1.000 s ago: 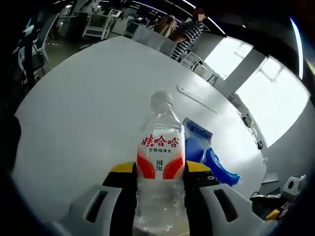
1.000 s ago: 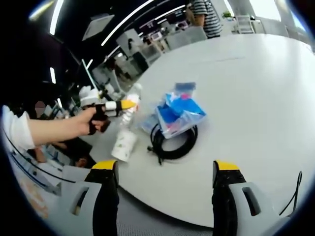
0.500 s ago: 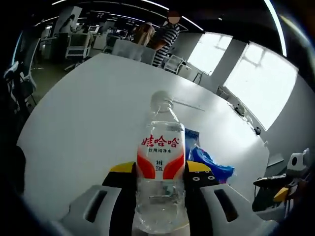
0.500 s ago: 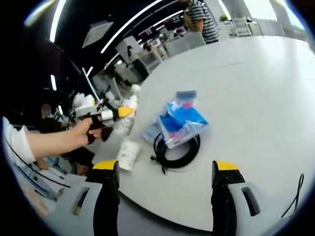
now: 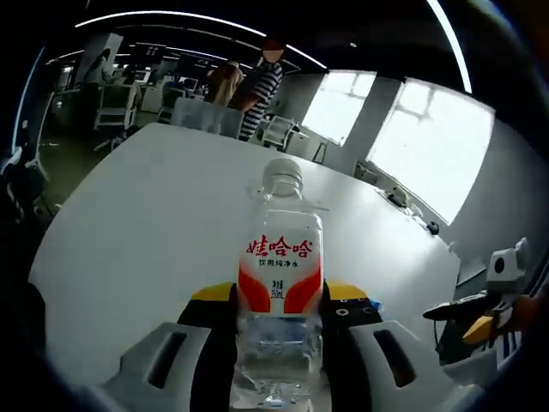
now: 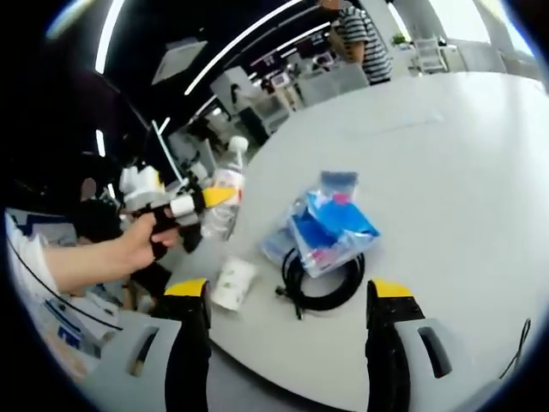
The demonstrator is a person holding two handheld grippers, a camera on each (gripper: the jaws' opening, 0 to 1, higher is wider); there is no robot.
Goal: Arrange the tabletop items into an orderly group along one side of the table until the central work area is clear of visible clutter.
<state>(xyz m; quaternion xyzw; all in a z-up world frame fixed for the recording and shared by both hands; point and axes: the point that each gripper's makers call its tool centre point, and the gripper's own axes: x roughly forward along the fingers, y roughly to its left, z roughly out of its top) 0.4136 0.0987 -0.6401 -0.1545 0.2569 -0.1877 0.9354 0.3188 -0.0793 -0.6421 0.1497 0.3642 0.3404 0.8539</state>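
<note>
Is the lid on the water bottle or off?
On. The water bottle, gripped by the left gripper, has its white cap on top.

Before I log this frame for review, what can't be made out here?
- Water bottle base: left gripper view, cut off by the bottom edge between the left tongs.
- Coiled cable: right gripper view, far side under the blue packet.
- White cup: print too small.
</note>
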